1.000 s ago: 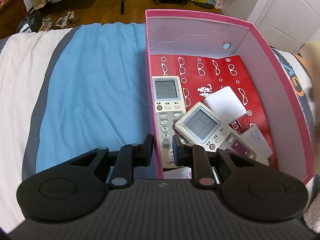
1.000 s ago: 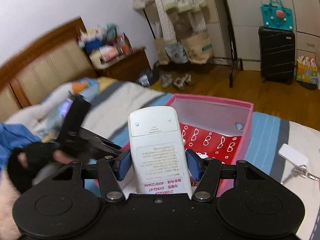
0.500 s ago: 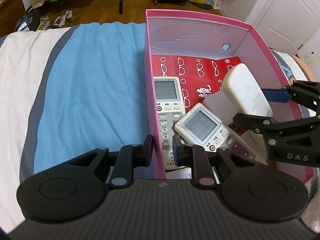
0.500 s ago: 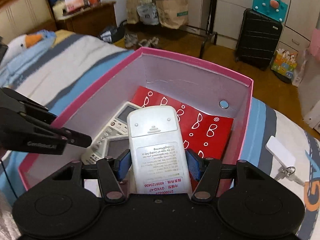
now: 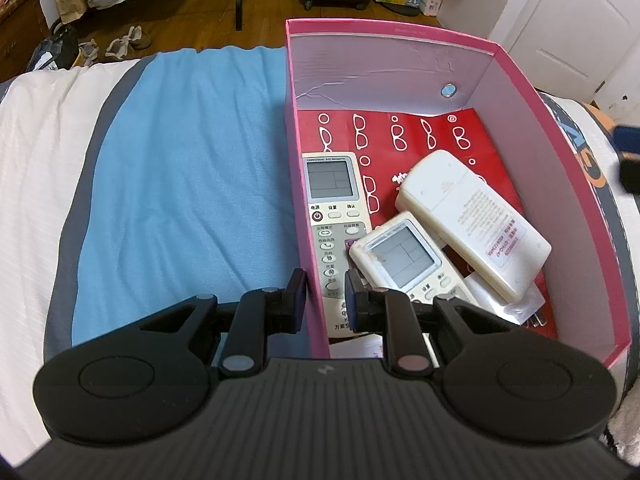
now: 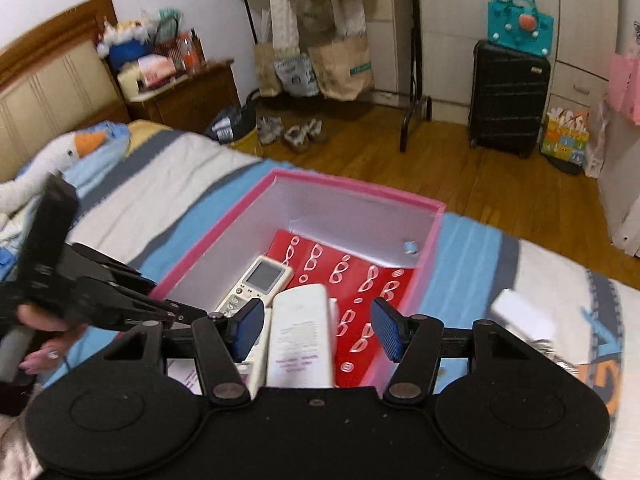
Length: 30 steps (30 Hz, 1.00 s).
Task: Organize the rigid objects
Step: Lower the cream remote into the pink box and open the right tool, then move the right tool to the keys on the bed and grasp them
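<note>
A pink box (image 5: 576, 184) stands on the bed, also seen in the right wrist view (image 6: 344, 184). Inside lie three white remotes: one face up by the left wall (image 5: 332, 216), a second face up across it (image 5: 400, 256), and a third face down on top at the right (image 5: 472, 220). The face-down remote (image 6: 302, 336) lies below my right gripper (image 6: 316, 330), which is open and empty above the box. My left gripper (image 5: 323, 300) is shut on the box's left wall near its front corner.
A red booklet (image 5: 400, 136) with glasses prints lines the box floor. A white tag with keys (image 6: 524, 316) lies on the bed right of the box. A goose plush (image 6: 48, 156) lies at the far left. The blue blanket (image 5: 188, 184) spreads left of the box.
My right gripper brought the third remote over the box, opened and let it go inside, then drew back and up. My left gripper has stayed on the box wall.
</note>
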Each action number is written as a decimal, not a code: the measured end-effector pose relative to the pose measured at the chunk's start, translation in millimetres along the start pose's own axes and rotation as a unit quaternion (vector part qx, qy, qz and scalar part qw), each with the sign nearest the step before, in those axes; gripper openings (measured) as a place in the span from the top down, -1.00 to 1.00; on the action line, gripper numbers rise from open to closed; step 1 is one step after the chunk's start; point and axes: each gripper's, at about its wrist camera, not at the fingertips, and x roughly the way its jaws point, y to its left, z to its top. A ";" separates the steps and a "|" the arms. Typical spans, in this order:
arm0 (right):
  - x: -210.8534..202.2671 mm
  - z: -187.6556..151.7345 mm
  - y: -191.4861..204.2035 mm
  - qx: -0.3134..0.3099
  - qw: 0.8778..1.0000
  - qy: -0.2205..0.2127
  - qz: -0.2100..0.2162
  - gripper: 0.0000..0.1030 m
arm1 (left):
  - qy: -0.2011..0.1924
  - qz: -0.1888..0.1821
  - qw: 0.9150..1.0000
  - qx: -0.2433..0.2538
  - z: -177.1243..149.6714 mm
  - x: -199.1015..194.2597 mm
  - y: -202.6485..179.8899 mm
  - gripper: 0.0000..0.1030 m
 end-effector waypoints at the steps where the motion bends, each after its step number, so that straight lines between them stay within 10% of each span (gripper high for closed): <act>1: -11.4 -0.1 -6.3 0.002 1.000 -0.006 0.005 -0.25 | 0.000 0.000 1.000 0.000 0.1 0.0 -0.1 0.66; 11: -55.2 -12.2 -58.1 0.044 0.998 -0.033 0.027 -0.27 | 0.001 0.003 1.000 0.000 0.7 -1.4 -1.9 0.66; 23: 40.5 -73.8 -136.9 0.262 0.961 0.061 0.062 -0.28 | 0.002 0.004 1.000 0.000 0.5 -2.1 -2.0 0.66; 30: 81.5 -89.1 -117.9 0.182 0.978 0.091 0.047 -0.06 | -0.004 0.006 1.000 -0.012 1.8 -3.0 2.3 0.71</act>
